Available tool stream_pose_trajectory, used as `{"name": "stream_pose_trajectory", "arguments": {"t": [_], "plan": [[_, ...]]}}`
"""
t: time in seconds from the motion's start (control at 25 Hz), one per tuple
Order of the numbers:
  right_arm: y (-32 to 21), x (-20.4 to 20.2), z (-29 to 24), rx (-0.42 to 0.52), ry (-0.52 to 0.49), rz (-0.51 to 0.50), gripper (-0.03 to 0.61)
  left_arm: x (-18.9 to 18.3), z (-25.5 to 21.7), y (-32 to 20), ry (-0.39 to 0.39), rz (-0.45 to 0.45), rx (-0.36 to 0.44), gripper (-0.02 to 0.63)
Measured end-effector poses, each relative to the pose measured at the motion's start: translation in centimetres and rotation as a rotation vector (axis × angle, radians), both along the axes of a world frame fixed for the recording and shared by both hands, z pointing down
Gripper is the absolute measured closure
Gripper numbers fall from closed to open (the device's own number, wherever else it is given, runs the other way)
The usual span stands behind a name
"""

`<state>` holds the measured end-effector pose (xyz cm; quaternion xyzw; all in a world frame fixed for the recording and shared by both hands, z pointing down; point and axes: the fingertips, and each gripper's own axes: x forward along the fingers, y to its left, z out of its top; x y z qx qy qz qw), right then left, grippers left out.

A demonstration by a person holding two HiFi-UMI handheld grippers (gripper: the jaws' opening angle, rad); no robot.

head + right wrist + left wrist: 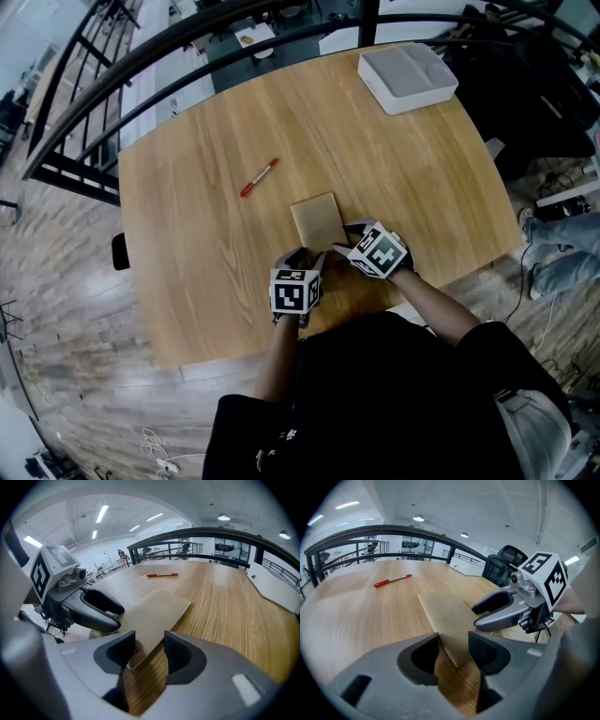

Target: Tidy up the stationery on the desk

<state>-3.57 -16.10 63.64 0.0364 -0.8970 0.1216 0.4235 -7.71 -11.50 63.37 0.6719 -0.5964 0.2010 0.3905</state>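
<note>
A thin brown notebook (316, 221) lies flat on the wooden tabletop (197, 234), near the edge where the person stands. Both tongs are down at the notebook's near end, one at each near corner.

The left tongs (302, 256) are partly open. In the left gripper view, their two dark pads stand apart with a clear gap between them. The notebook's near left corner reaches into that gap and rests on the wood, and neither pad presses on it.

The right tongs (349, 235) are open to much the same width. In the right gripper view, the notebook's near right corner sits in the gap between the ribbed pads, and there is a small red mark at its edge. Whether the left-hand pad touches the cover cannot be made out, but the pads are not closed on it.

The two tongs point inward toward each other across the notebook's near edge, close together but not touching.

A red pen (260, 177) lies on the tabletop beyond the notebook and to its left, well apart from it and set at a slant. A shallow white box (407, 77) sits at the far right corner of the tabletop, well away from everything else. A dark curved railing (141, 70) runs behind the far edge.
</note>
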Motion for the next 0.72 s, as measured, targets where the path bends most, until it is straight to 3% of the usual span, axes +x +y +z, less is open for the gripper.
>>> {"name": "stream_pose_trajectory", "arguments": {"t": [0.72], "plan": [[2.6, 1.1, -0.2, 0.003, 0.001, -0.045, 0.376, 1.2, 0.0, 2.6, 0.006, 0.020, -0.009, 0.416]]}}
